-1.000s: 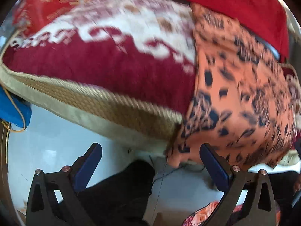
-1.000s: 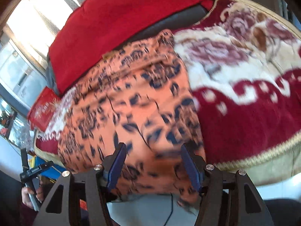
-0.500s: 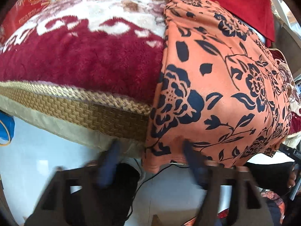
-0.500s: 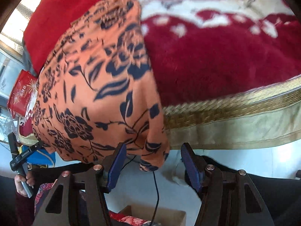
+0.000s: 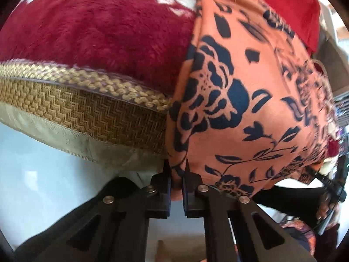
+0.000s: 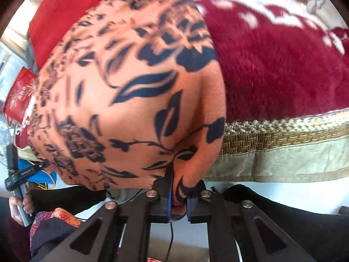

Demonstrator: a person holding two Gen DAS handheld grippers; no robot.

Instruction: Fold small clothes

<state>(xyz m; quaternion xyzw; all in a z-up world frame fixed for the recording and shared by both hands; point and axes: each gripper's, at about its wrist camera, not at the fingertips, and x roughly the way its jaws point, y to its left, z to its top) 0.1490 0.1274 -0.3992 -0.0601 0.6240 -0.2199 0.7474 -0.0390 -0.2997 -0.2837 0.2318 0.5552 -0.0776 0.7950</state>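
Two grippers clamped on one orange floral cloth (image 5: pixel 250 100), left gripper (image 5: pixel 176 170) pinching its near left corner, right gripper (image 6: pixel 178 187) pinching its near right corner, cloth draped over red blanket's (image 5: pixel 98 32) gold-trimmed near edge (image 6: pixel 283 135), pale floor (image 5: pixel 39 174) below.

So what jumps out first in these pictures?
The orange cloth with dark blue flowers, draped over the front edge of a dark red plush blanket. Both black grippers, left and right, pinch its hanging hem at opposite corners. The blanket's gold woven border also catches the eye.

Orange garment (image 5: pixel 250 100) with navy flowers; maroon-and-cream blanket (image 5: pixel 98 32) edged in gold.
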